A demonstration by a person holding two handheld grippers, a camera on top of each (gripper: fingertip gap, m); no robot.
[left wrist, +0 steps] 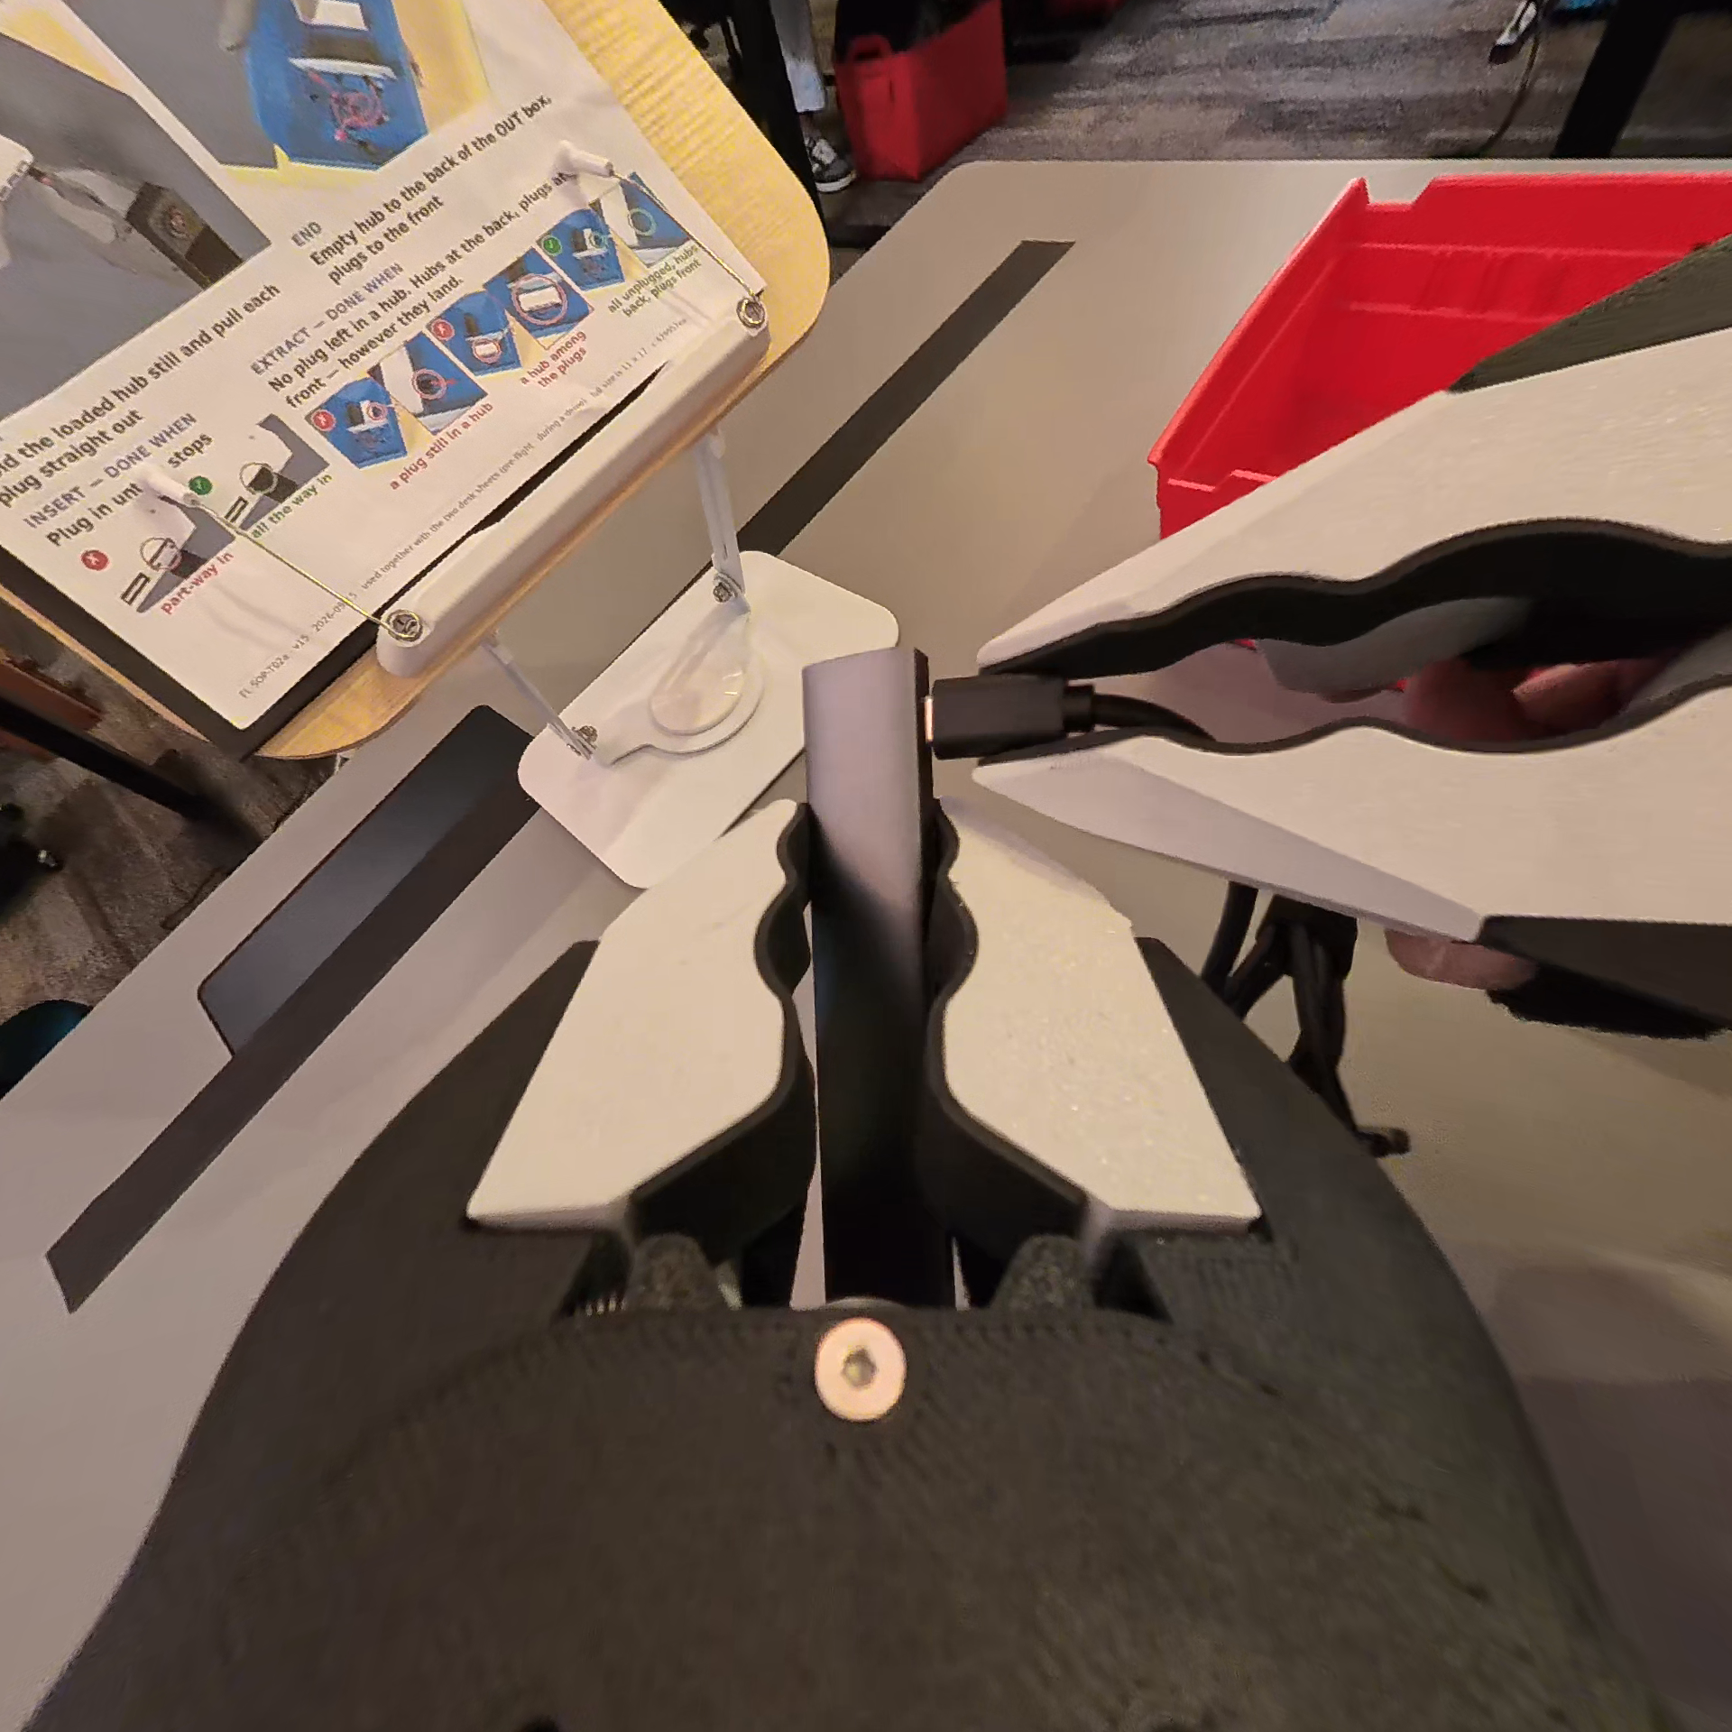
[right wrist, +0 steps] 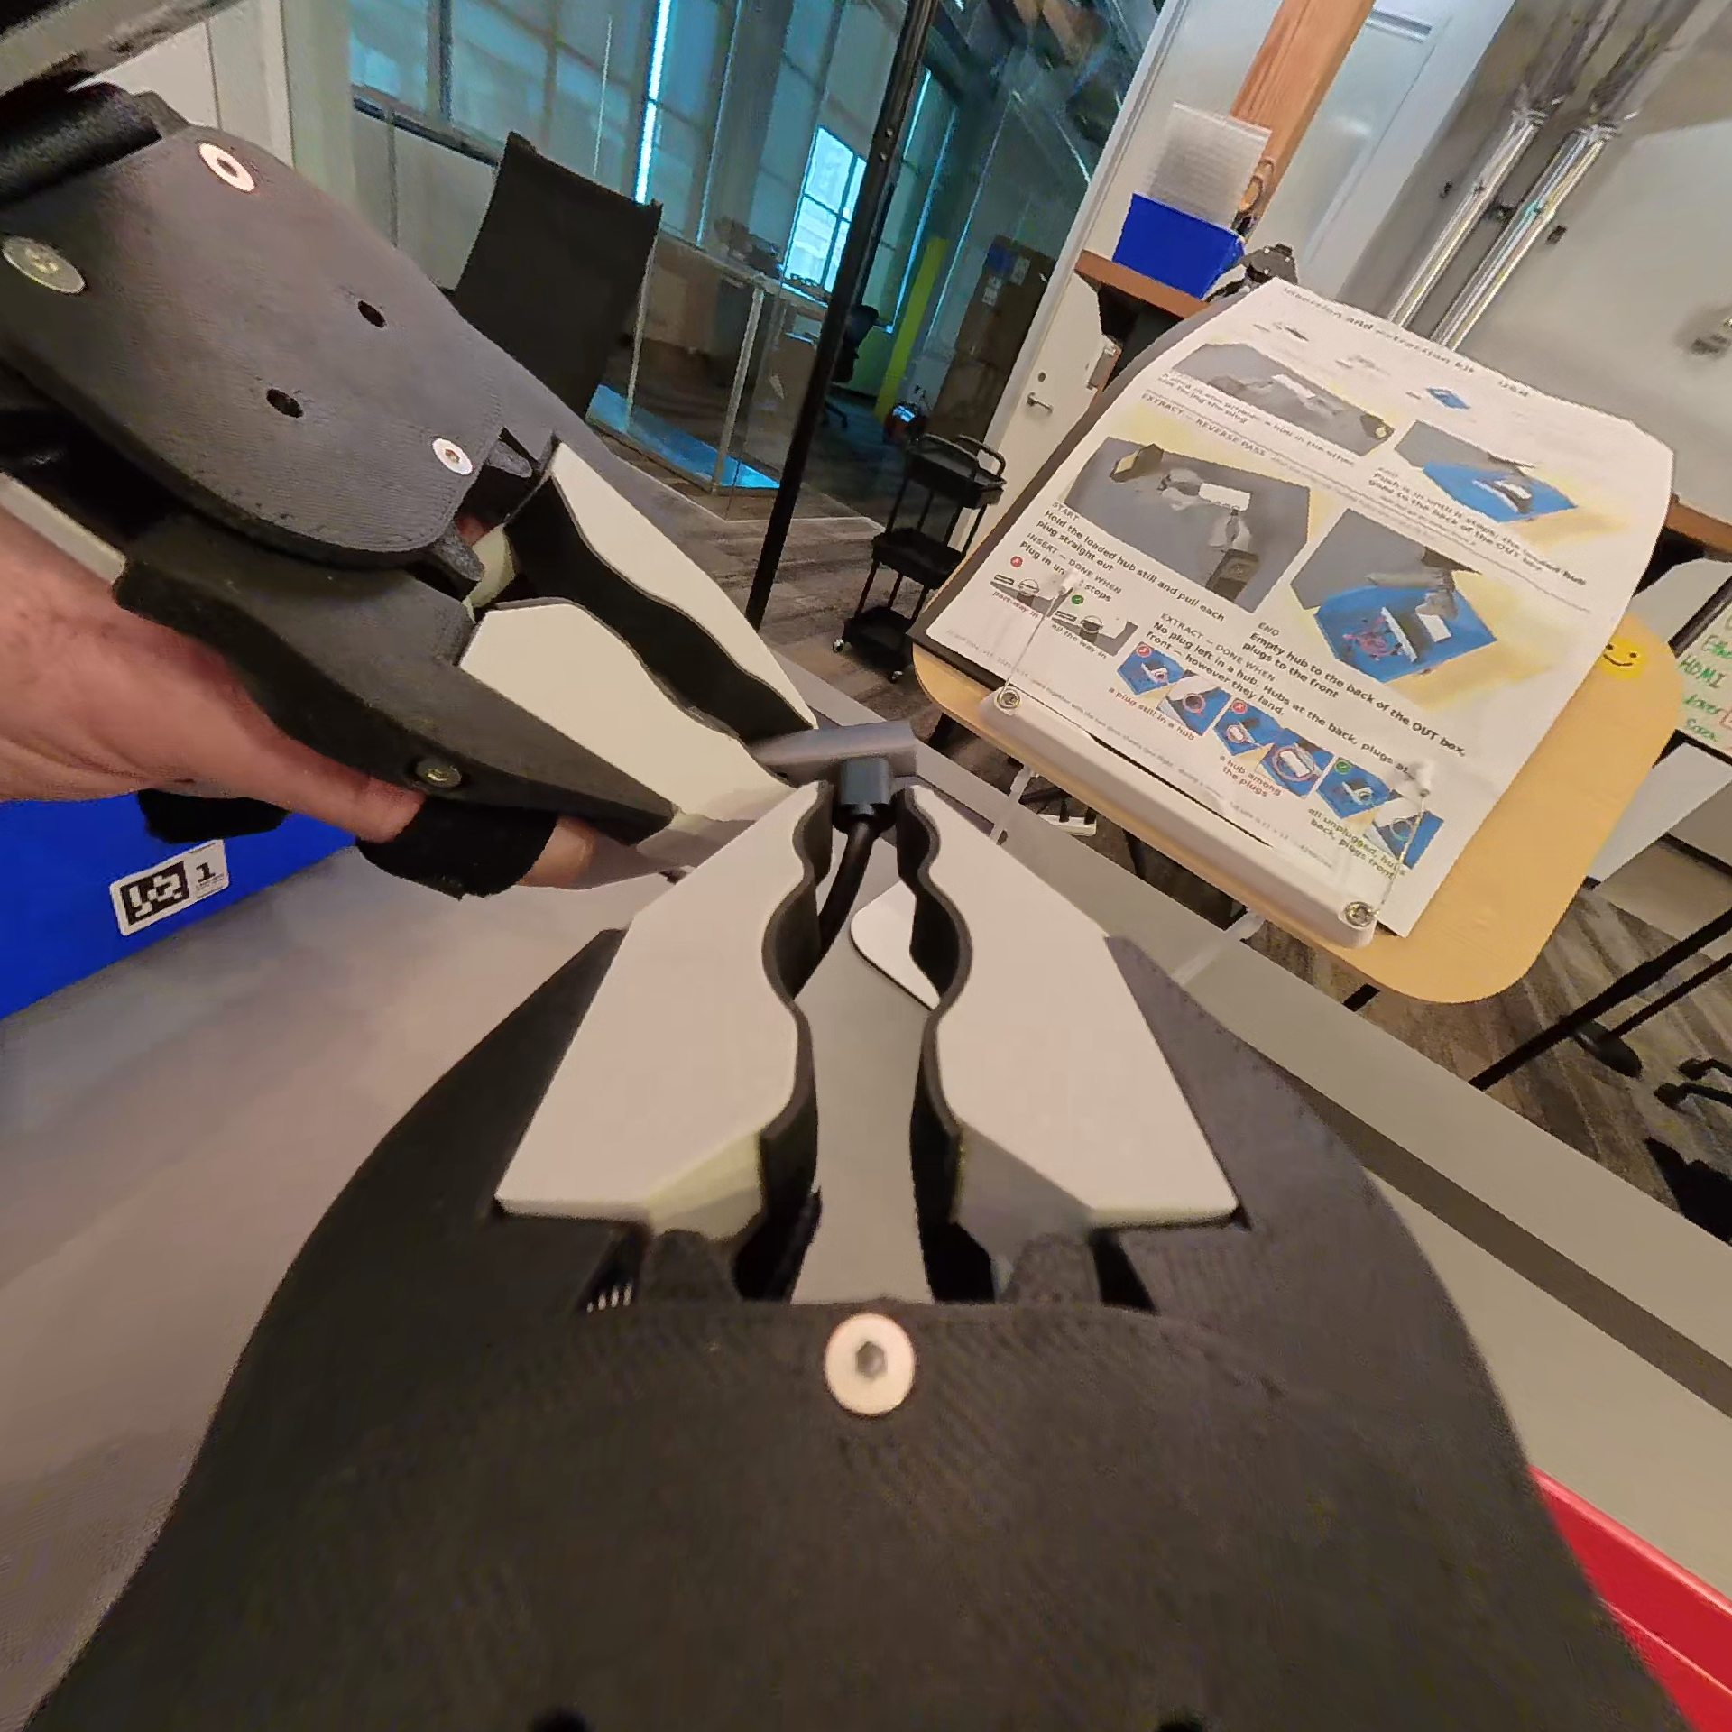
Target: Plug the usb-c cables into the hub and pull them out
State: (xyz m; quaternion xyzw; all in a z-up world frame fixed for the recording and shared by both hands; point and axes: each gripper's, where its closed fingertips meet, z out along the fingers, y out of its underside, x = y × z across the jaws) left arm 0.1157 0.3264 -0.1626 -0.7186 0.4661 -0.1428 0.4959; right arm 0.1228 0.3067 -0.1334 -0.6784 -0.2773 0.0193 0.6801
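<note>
Our left gripper pinches the slim, matte grey hub upright between wavy rubber-edged fingers. From the right, our right gripper clamps the black usb-c plug, its metal tip just at the hub's side, above the smooth grey table.

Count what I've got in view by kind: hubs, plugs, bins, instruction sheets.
Hubs: 1, the grey hub held by the left gripper.
Plugs: 1, the black USB-C plug held by the right gripper.
Bins: 2, red bin and blue bin.
Instruction sheets: 1.
Total: 5.
</note>
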